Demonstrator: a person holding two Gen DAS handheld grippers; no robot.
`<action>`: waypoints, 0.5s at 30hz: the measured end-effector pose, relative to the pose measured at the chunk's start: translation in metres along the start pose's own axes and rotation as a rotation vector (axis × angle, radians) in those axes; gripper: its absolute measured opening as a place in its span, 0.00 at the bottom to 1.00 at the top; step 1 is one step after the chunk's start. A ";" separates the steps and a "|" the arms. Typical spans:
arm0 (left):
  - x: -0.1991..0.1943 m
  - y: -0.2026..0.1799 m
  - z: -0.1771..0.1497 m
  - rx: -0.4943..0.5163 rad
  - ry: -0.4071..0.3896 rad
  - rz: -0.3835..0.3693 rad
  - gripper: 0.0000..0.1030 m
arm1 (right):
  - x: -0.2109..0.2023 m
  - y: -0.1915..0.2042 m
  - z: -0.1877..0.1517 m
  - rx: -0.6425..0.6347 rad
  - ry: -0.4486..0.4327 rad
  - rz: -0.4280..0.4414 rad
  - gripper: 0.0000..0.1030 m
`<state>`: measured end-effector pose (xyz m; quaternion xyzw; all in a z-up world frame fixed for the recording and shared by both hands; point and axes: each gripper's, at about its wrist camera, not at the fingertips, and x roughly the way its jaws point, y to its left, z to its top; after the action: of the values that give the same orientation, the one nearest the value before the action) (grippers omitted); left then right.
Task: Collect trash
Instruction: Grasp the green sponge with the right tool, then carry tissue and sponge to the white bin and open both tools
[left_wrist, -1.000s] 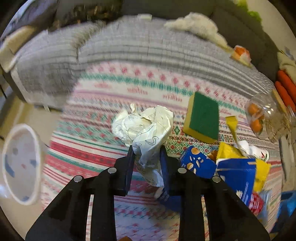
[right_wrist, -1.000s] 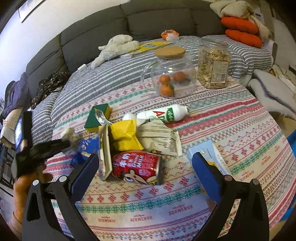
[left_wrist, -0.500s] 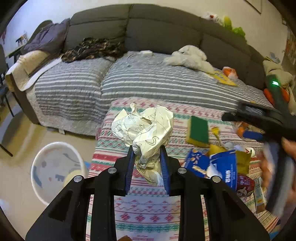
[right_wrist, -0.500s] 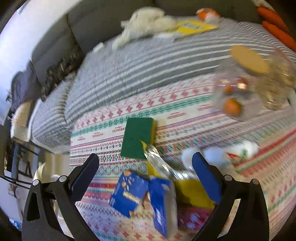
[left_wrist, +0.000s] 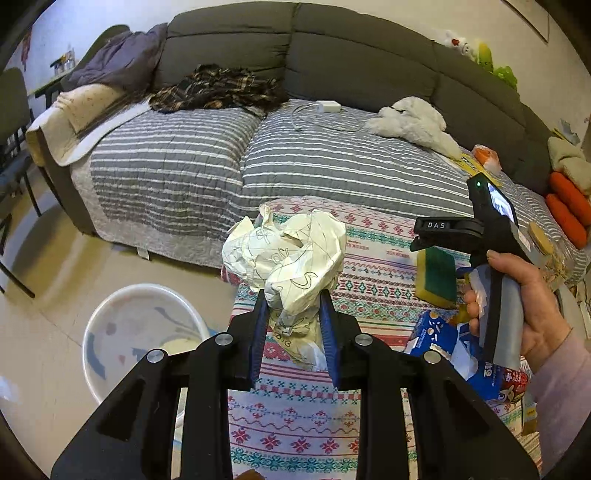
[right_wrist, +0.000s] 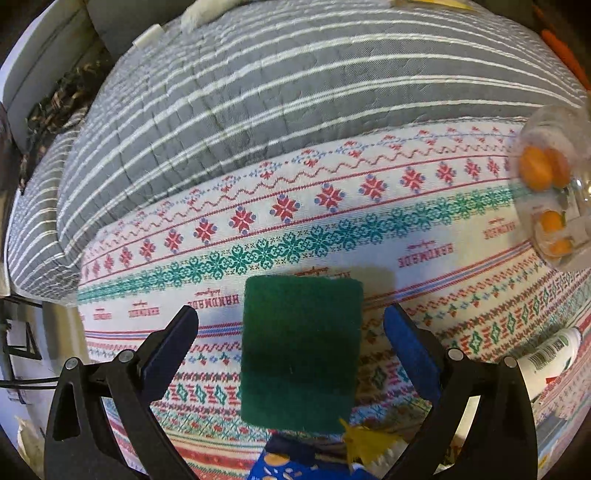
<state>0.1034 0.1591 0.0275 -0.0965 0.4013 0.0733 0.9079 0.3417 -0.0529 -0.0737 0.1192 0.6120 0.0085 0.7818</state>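
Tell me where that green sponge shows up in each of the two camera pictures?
Left wrist view: the sponge lies at the right, on the tablecloth, under the right gripper's nose.
Right wrist view: the sponge fills the lower middle, between the closing right gripper's jaws, not yet pinched.
Shared landmark: the blue box beside it.

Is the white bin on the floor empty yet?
Cannot tell: the left gripper hides part of the white bin.
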 end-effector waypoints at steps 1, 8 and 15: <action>0.000 0.001 0.000 -0.003 0.000 -0.001 0.25 | 0.001 0.000 0.000 0.002 0.003 0.005 0.75; -0.003 0.006 0.001 -0.016 -0.005 -0.009 0.25 | -0.019 -0.014 -0.004 0.039 -0.064 0.021 0.56; -0.007 0.015 0.006 -0.048 -0.033 -0.015 0.25 | -0.086 -0.022 0.000 0.087 -0.259 0.099 0.56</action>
<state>0.0994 0.1741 0.0348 -0.1203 0.3838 0.0776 0.9122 0.3171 -0.0876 0.0045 0.1832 0.4993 0.0052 0.8468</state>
